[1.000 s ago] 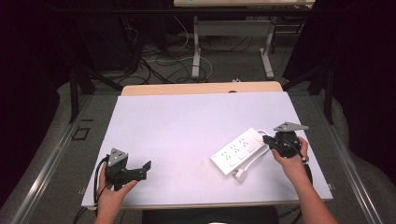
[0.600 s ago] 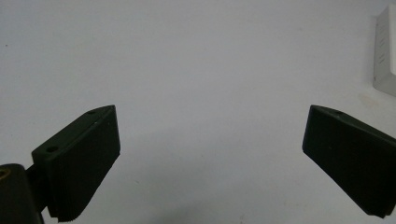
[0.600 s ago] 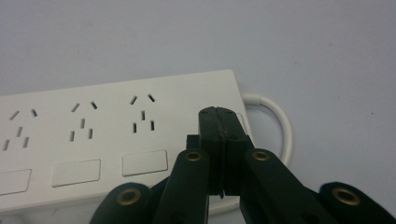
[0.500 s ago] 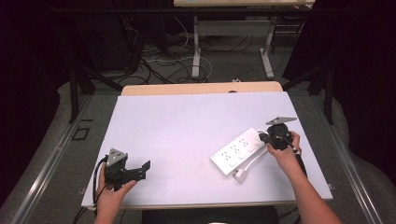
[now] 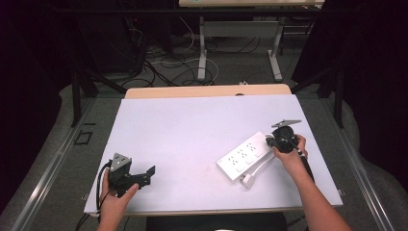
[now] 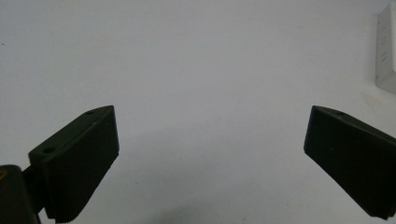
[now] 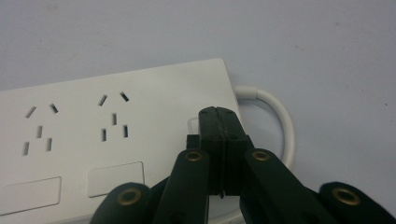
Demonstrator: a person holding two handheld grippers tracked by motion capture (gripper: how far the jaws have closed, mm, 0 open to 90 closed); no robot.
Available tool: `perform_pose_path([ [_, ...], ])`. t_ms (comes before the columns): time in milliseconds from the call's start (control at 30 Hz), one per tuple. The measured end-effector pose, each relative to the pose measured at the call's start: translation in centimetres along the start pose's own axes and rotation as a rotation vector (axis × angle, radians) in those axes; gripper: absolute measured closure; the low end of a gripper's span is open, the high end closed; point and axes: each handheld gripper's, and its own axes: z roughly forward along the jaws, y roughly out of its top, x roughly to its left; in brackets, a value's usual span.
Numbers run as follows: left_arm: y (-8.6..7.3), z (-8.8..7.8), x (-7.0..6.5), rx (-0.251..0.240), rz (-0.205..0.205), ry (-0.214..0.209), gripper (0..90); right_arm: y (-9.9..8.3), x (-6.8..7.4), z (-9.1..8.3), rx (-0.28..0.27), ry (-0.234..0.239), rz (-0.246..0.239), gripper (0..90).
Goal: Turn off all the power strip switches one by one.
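A white power strip (image 5: 243, 156) lies slantwise on the right half of the white table (image 5: 202, 120). Its white cable (image 5: 260, 166) loops back to a plug (image 5: 248, 181) beside it. My right gripper (image 5: 270, 142) is shut with nothing between its jaws. In the right gripper view its tips (image 7: 217, 114) sit over the cable end of the power strip (image 7: 116, 126), by a faint rectangular switch; whether they touch I cannot tell. My left gripper (image 5: 150, 175) rests near the front left edge, open and empty. In the left gripper view my left gripper (image 6: 210, 154) faces bare table.
The strip's corner (image 6: 386, 51) shows at the far right of the left gripper view. The cable (image 7: 280, 121) curves out just right of the shut tips. A wooden strip (image 5: 207, 91) borders the table's far edge; desk legs and floor cables lie beyond.
My right gripper has moved a little left and down, from beside the strip's end to over it. The left gripper has stayed where it was.
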Motion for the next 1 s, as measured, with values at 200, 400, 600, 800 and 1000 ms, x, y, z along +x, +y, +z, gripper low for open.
perform_pose_path([
  [200, -0.07, -0.01, 0.15, 0.001, -0.002, 0.007, 2.7, -0.1, -0.16, 0.21, 0.004, 0.004, 0.018, 90.0],
  [400, -0.12, -0.12, 0.17, -0.001, 0.006, -0.005, 0.3, -0.22, -0.6, 0.28, 0.008, 0.033, 0.06, 90.0],
  [600, -0.11, -0.15, 0.14, -0.003, 0.006, -0.01, 0.3, -0.31, -0.66, 0.34, 0.004, 0.037, 0.078, 90.0],
  [800, -0.09, -0.18, 0.12, -0.013, -0.001, -0.012, 0.3, -0.41, -0.74, 0.46, 0.01, 0.042, 0.084, 90.0],
  [1000, -0.05, -0.16, 0.08, -0.007, 0.01, -0.013, 0.3, -0.46, -0.72, 0.48, -0.009, 0.039, 0.059, 90.0],
])
